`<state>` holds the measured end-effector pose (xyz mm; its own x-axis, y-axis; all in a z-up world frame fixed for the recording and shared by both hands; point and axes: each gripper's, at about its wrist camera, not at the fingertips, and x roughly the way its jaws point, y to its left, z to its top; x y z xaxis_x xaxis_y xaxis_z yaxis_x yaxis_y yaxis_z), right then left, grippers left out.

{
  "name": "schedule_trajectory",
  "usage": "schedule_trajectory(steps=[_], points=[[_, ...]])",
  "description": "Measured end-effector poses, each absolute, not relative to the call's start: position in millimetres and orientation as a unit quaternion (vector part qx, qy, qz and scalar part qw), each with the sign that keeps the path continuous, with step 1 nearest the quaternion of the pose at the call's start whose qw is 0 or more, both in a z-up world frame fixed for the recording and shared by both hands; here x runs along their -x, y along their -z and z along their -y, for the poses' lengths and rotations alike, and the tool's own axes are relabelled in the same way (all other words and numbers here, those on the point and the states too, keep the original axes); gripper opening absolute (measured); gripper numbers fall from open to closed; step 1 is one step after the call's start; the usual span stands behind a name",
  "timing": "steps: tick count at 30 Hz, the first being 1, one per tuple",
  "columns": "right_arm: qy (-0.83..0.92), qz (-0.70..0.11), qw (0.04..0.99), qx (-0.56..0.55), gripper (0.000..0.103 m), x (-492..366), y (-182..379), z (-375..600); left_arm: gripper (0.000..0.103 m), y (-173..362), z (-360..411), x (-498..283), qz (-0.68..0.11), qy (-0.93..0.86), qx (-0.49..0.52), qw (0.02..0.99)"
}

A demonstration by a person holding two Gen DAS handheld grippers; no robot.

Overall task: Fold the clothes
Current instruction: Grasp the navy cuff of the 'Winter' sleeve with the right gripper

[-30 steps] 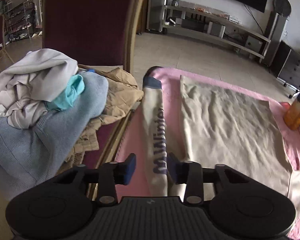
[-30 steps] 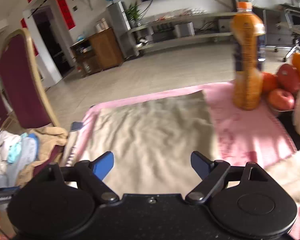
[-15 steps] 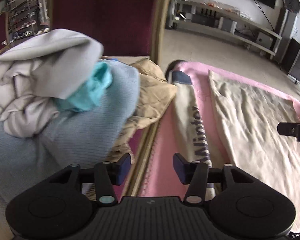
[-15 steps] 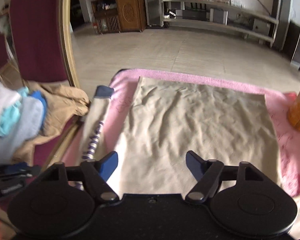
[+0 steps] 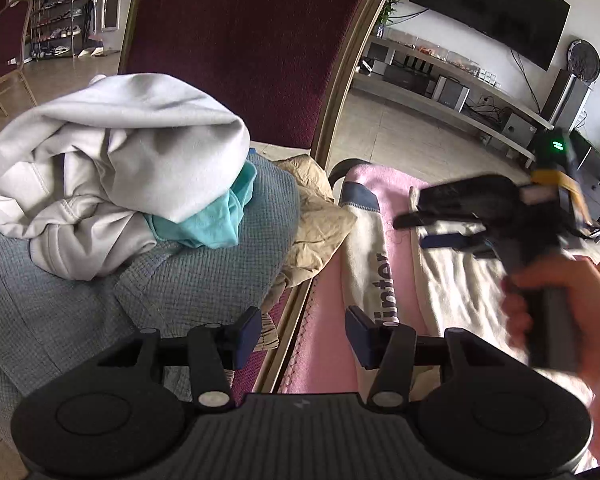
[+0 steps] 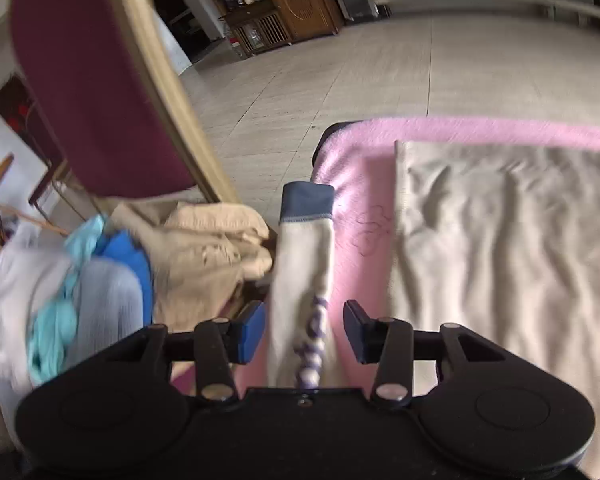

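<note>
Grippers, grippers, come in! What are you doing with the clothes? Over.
Left gripper open, empty. Right gripper open, over the sleeve, not gripping. Beige shirt flat on pink blanket. Clothes pile waiting on chair.

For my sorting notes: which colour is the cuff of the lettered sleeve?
Dark blue cuff, best seen in the right wrist view.
</note>
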<state>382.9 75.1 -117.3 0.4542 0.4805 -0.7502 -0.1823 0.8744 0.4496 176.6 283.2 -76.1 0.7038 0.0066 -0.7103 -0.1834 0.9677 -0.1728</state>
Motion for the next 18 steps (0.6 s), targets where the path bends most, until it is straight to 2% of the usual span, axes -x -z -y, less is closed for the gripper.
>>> schedule_trajectory(steps=[1, 5, 13, 14, 15, 18], points=[[-0.193, -0.484, 0.837, -0.166, 0.041, -395.4, 124.8, -76.3, 0.05, 76.7, -283.9, -177.7, -0.383, -0.051, 0.116, 0.915], [-0.165, -0.485, 0.84, -0.181, 0.026, -433.7, 151.7, -82.5, 0.05, 79.4, -285.7, -183.8, -0.387, -0.045, 0.116, 0.914], [-0.174, -0.471, 0.833, -0.234, 0.025, -457.7, 179.4, -89.4, 0.05, 84.6, -283.5, -186.9, -0.394, -0.035, 0.109, 0.912], [-0.174, -0.466, 0.833, -0.242, 0.019, -456.7, 178.6, -88.3, 0.049, 85.8, -283.6, -187.3, -0.394, -0.036, 0.108, 0.912], [-0.174, -0.458, 0.835, -0.25, 0.004, -454.6, 176.6, -86.7, 0.049, 87.1, -283.5, -186.8, -0.394, -0.037, 0.106, 0.912], [-0.183, -0.413, 0.862, -0.228, 0.005, -433.9, 148.7, -83.4, 0.049, 88.1, -283.7, -185.0, -0.391, -0.04, 0.1, 0.914]])
